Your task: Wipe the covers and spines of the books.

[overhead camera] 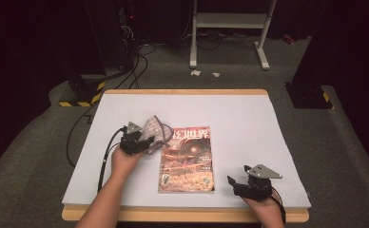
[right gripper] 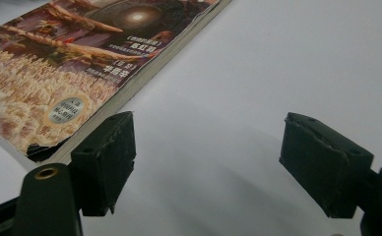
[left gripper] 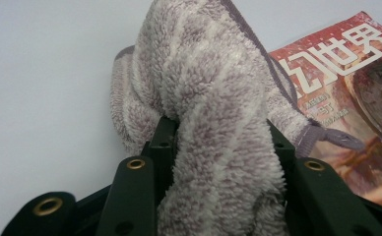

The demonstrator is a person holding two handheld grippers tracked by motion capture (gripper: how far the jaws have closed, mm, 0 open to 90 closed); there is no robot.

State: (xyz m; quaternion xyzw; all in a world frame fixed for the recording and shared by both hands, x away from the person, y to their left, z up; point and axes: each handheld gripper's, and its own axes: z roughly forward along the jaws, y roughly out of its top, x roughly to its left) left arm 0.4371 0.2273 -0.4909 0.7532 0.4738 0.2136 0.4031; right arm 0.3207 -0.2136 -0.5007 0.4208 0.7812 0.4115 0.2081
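Cloth [overhead camera: 155, 132] of thick, fuzzy terry, mottled mauve and cream with a smooth purple hem, sits bunched in a soft mound left of centre on the white table [overhead camera: 239, 114]. The left tool [overhead camera: 144, 142] has its black jaws clamped on a fold of it; in the left gripper view the pile [left gripper: 204, 98] bulges up between the jaws, and a hemmed corner trails onto the magazine's [left gripper: 346, 88] cover. That magazine [overhead camera: 187, 159] lies flat just right of the cloth, a thin glossy rectangle printed in reds and golds with large white characters at its far end. Its near corner looks scuffed in the right gripper view [right gripper: 56, 73], where the stacked page edges show pale. Right tool [overhead camera: 235, 183] rests near the table's near edge, right of the magazine, its blocky, chipped jaws spread wide over bare table.
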